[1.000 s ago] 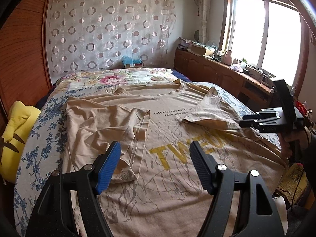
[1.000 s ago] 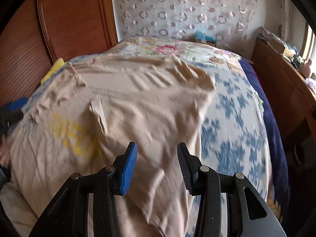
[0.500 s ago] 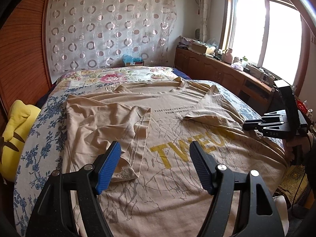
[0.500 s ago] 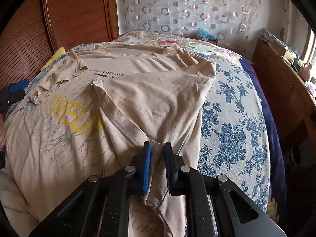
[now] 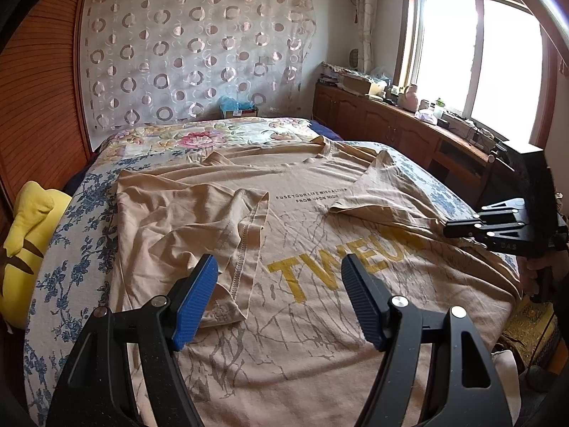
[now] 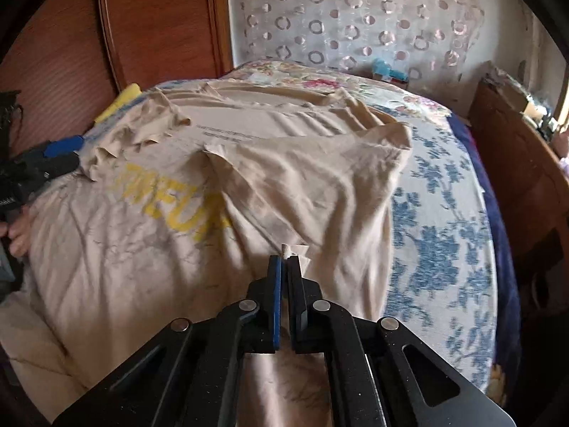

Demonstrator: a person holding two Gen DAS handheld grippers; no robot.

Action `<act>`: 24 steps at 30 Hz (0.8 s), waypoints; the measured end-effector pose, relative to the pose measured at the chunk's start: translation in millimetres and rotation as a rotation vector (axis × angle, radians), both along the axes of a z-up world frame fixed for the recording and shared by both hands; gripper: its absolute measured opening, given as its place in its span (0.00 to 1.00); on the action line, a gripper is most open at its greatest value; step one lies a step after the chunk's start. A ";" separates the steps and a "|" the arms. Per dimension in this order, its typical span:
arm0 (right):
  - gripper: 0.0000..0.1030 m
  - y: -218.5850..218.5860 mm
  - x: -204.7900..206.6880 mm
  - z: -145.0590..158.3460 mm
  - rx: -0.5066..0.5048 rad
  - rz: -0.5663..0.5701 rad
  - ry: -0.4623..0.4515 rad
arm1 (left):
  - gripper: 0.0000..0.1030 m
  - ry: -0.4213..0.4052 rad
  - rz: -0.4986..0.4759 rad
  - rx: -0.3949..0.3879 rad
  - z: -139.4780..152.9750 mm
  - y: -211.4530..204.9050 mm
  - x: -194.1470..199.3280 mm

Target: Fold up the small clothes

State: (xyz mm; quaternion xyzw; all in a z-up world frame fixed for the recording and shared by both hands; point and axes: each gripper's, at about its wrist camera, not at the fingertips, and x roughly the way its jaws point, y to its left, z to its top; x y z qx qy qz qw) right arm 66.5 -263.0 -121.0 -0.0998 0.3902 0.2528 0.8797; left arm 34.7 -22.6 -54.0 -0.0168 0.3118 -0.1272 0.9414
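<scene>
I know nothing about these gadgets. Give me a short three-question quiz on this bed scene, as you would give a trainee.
1. True or false: the left gripper is clamped on the tan T-shirt.
2. What is pinched in the right gripper?
A. the yellow plush toy
B. a fold of the T-shirt
C. the floral bedsheet
3. What colour are the big letters printed on the T-shirt?

Key:
1. False. Its jaws stand wide apart above the shirt, holding nothing.
2. B. The jaws are shut on a fold of shirt fabric by its side edge.
3. Yellow.
</scene>
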 end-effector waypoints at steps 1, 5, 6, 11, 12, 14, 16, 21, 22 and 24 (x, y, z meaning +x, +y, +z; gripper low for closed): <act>0.03 0.9 -2.4 1.7 0.017 0.011 0.003 | 0.71 0.000 0.002 -0.001 -0.4 0.7 0.2; 0.03 3.8 -16.7 5.8 0.068 0.056 0.022 | 0.71 0.000 0.010 -0.005 -0.5 4.6 0.7; 0.03 3.7 -21.2 6.3 0.073 0.063 0.026 | 0.71 0.000 0.011 -0.006 -0.5 5.4 0.5; 0.03 3.3 -40.5 2.6 0.048 0.098 0.040 | 0.71 0.000 0.015 -0.004 -0.8 7.4 0.1; 0.03 2.2 -43.5 0.7 0.038 0.108 0.040 | 0.71 0.000 0.017 -0.004 -0.7 8.3 0.0; 0.03 0.1 -43.4 -1.6 0.041 0.109 0.060 | 0.71 0.000 0.020 -0.005 0.0 10.3 -0.6; 0.16 -1.8 -40.9 -2.2 0.028 0.095 0.062 | 0.71 -0.001 0.024 -0.001 0.9 12.7 0.2; 0.29 -11.5 -30.3 8.3 0.067 0.067 0.028 | 0.71 -0.006 0.044 0.031 5.0 26.4 9.2; 0.39 -13.9 -27.2 10.9 0.065 0.060 0.017 | 0.71 -0.004 0.055 0.049 5.8 31.2 13.4; 0.43 -19.4 -16.9 16.0 0.062 0.036 -0.003 | 0.71 0.001 0.073 0.068 7.7 44.0 23.4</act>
